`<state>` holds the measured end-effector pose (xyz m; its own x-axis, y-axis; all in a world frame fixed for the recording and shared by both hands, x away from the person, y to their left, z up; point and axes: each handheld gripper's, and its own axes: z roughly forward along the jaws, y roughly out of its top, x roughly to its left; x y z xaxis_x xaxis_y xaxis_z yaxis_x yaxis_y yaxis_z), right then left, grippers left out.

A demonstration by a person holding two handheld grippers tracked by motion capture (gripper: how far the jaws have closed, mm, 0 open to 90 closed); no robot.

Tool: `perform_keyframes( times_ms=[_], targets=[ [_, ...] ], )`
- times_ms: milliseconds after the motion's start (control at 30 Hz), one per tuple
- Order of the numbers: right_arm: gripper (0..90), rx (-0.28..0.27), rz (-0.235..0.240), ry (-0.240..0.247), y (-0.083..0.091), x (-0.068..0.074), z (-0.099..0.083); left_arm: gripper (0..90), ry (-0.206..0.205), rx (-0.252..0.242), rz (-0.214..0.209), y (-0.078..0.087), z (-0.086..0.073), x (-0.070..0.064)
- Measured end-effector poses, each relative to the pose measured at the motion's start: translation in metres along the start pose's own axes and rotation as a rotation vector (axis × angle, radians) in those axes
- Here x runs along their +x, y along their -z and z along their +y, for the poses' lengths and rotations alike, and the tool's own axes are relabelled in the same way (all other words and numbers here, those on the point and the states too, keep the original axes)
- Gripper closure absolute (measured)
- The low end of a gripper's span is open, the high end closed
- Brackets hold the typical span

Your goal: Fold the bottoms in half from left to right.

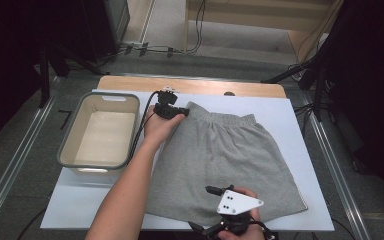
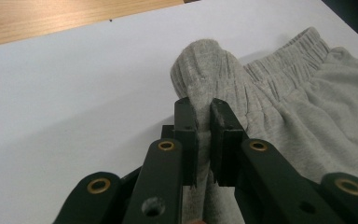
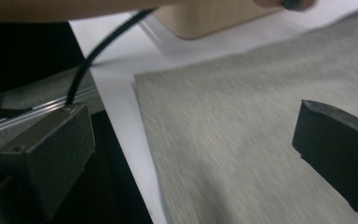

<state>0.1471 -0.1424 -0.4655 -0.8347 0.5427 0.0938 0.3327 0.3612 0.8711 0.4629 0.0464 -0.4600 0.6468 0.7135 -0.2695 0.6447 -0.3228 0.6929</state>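
Item: grey sweat shorts (image 1: 230, 160), spread flat on the white sheet (image 1: 290, 120) that covers the desk, elastic waistband toward the far edge, leg hems toward the near edge. The far-left corner of the waistband (image 2: 200, 70) is bunched and lifted off the sheet.

Left gripper (image 1: 177, 113): at the far-left corner of the shorts, held in the person's left hand (image 1: 160, 127). Its fingers (image 2: 186, 135) are clamped on the gathered waistband fabric, which stands up between them in the left gripper view.

Right gripper (image 1: 215, 190): at the near edge of the desk, over the near-left hem of the shorts, grey three-cornered plate (image 1: 237, 202) on top. Its fingers (image 3: 340, 154) are wide apart, with the hem region of the shorts lying between them in the right gripper view; nothing is held.

Also present: a beige plastic tub with grey rim (image 1: 72, 150), on the left side of the desk, just beside the left forearm (image 1: 125, 195). A strip of bare wood (image 1: 190, 86) shows along the far edge.
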Motion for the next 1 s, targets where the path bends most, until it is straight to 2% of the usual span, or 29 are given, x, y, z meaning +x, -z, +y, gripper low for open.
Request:
perform_keyframes(
  times_ms=[133,167,233,333,400,500,700,800,1000],
  targets=[
    [0.3,0.026,0.029,0.022,-0.021,0.008,0.012,82.8,-0.008,0.007,0.002,0.001,0.002,-0.002],
    [4.9,0.030,0.033,0.026,-0.026,0.010,0.014,82.8,-0.012,0.008,0.002,0.002,0.002,-0.002],
    [6.3,0.031,0.039,0.035,-0.035,0.013,0.018,82.8,-0.025,0.007,0.002,0.003,0.003,-0.004],
    [6.8,0.047,0.057,0.030,-0.050,0.017,0.023,82.7,-0.033,0.005,-0.002,0.005,0.004,-0.005],
    [13.4,0.048,0.069,0.022,-0.059,0.019,0.026,82.7,-0.027,-0.003,-0.009,0.006,0.005,-0.005],
    [14.7,0.073,0.079,0.014,-0.073,0.022,0.028,82.7,-0.030,-0.003,-0.008,0.005,0.005,-0.006],
    [29.9,0.123,0.116,0.031,-0.098,0.033,0.028,82.7,-0.038,-0.001,-0.004,0.006,0.005,-0.006],
    [34.3,0.141,0.124,0.037,-0.109,0.036,0.028,82.6,-0.046,0.003,-0.004,0.006,0.004,-0.006],
    [38.3,0.173,0.098,0.049,-0.127,0.037,0.024,82.6,-0.059,0.002,-0.007,0.008,0.005,-0.008]
  ],
)
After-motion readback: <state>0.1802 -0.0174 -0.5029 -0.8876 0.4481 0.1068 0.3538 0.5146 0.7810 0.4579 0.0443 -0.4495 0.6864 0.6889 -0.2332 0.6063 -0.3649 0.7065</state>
